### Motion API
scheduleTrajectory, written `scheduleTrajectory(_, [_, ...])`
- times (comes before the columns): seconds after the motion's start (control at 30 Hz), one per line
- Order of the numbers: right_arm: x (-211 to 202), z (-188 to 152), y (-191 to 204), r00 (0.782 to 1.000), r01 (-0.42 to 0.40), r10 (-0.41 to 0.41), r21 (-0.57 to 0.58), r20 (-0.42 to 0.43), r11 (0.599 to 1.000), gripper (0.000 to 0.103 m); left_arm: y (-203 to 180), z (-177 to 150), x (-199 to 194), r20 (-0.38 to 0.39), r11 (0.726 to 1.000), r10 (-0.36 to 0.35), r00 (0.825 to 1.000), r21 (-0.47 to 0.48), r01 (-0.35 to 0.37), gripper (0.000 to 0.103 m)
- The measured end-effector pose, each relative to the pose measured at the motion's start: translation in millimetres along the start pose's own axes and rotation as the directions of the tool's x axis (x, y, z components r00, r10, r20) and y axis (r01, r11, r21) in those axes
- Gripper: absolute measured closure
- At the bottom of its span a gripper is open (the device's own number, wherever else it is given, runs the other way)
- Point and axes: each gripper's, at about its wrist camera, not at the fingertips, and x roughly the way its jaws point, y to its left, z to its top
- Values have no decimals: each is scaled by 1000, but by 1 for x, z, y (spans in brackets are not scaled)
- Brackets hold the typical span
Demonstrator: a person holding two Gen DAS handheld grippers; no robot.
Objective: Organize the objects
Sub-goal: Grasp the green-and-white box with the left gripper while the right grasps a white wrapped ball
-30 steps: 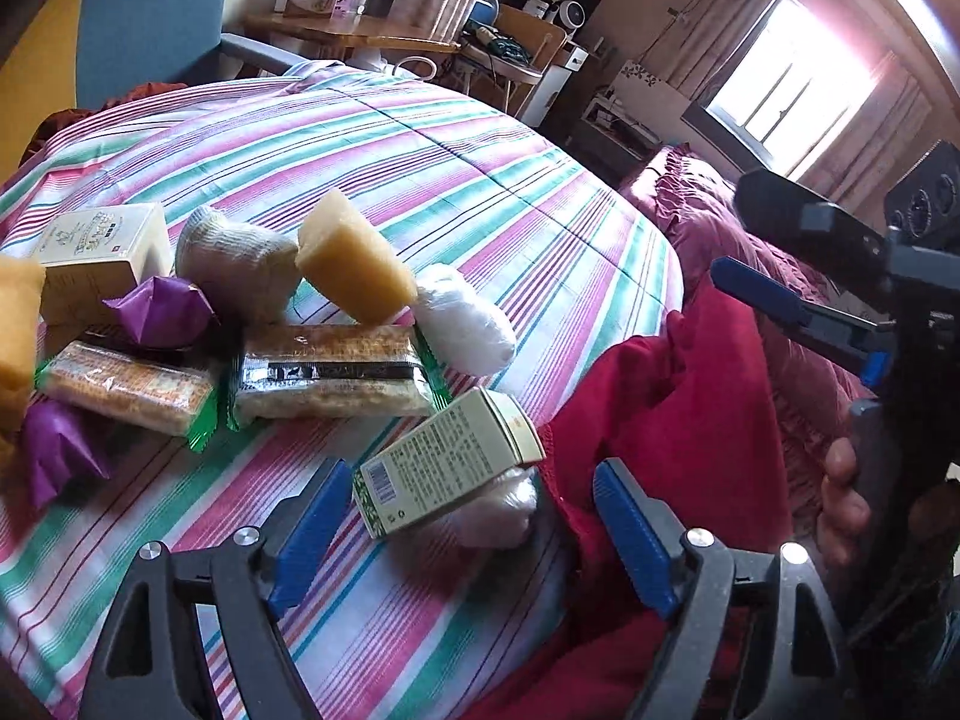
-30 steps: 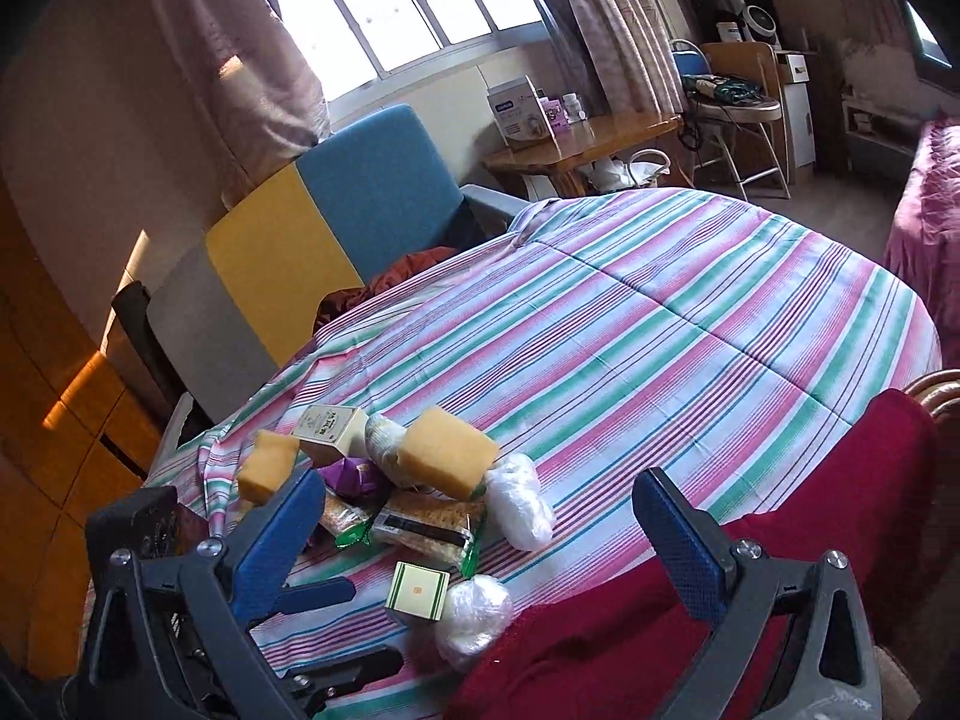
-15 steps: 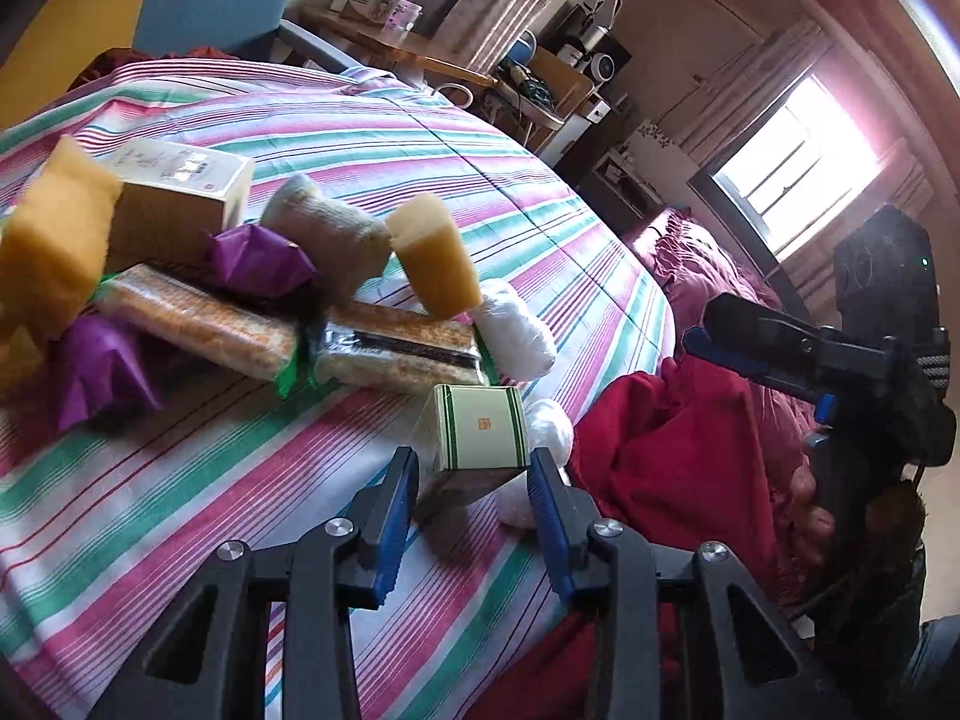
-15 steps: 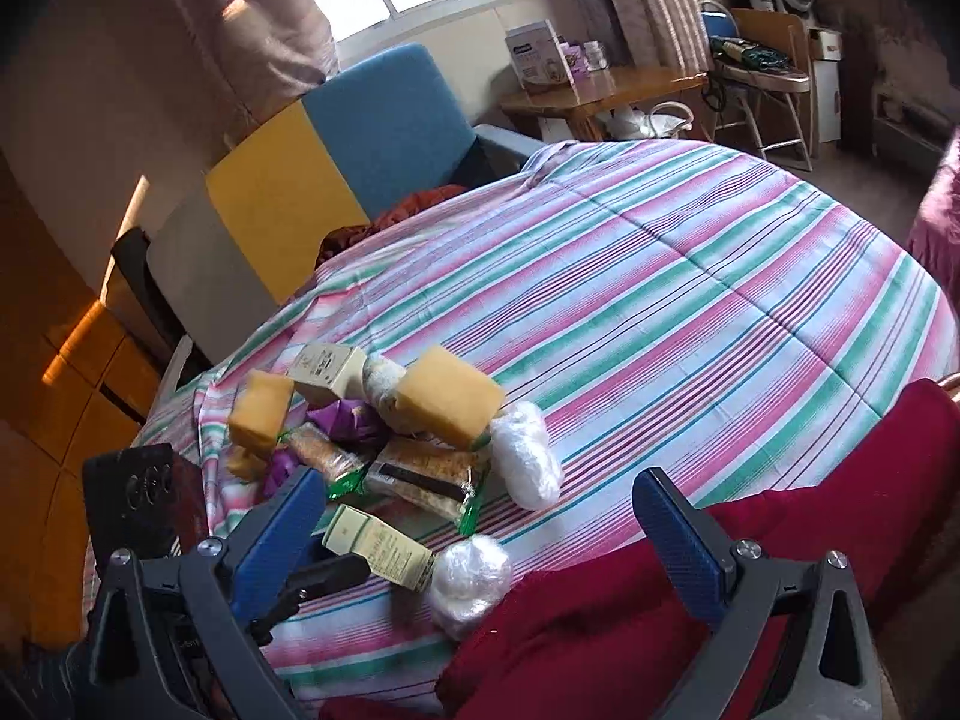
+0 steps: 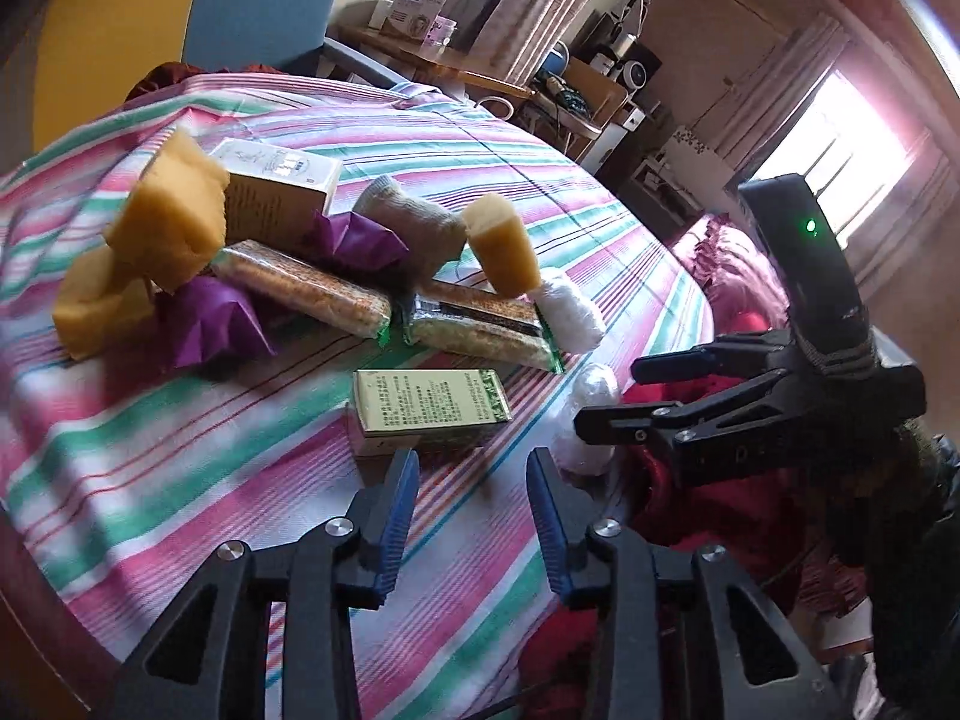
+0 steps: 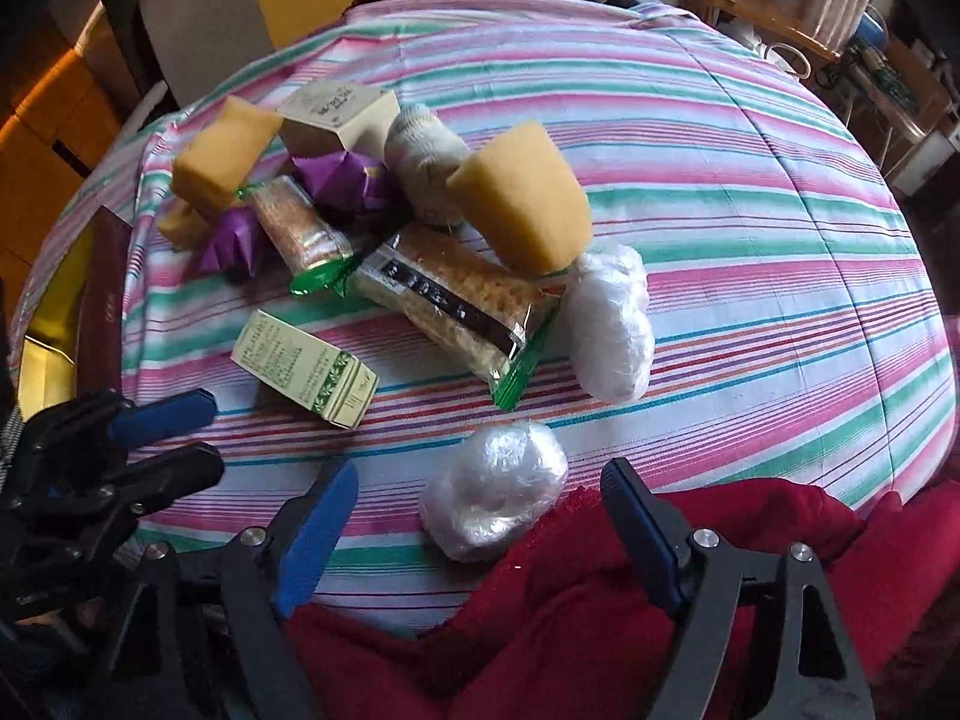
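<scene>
A small green box [image 5: 429, 405] lies flat on the striped cover, just beyond my left gripper [image 5: 474, 474], which is open and empty; the box also shows in the right wrist view [image 6: 306, 369]. My right gripper [image 6: 480, 504] is open and empty, its fingers on either side of a plastic-wrapped white ball [image 6: 495, 489] at the cover's near edge. Behind lies a pile: yellow sponges [image 6: 522, 204], cracker packs [image 6: 456, 306], purple wrappers [image 6: 345, 180], a beige box [image 6: 339, 117], a knitted roll [image 6: 423, 162] and a second white bundle [image 6: 612, 330].
A red cloth [image 6: 600, 612] lies bunched at the near edge under my right gripper. A dark red box with gold lining [image 6: 72, 324] sits at the left edge. A blue and yellow chair [image 5: 180, 18] stands behind the striped cover [image 6: 750, 210].
My left gripper let go of the green box, which now lies flat on the cover, and drew back a little. My right gripper came down over the near white ball.
</scene>
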Motion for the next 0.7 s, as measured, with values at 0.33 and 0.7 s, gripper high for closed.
scheduleTrajectory(0.33, [2,2,-24,998,-62,63,108,-7,992,23,5,27,28,-121,999,37,992,10,-37,19])
scheduleTrajectory(0.7, [-11,-1,-63,975,-215,190,267,115,940,14,-2,24,67,-133,983,172,976,-34,-178,25])
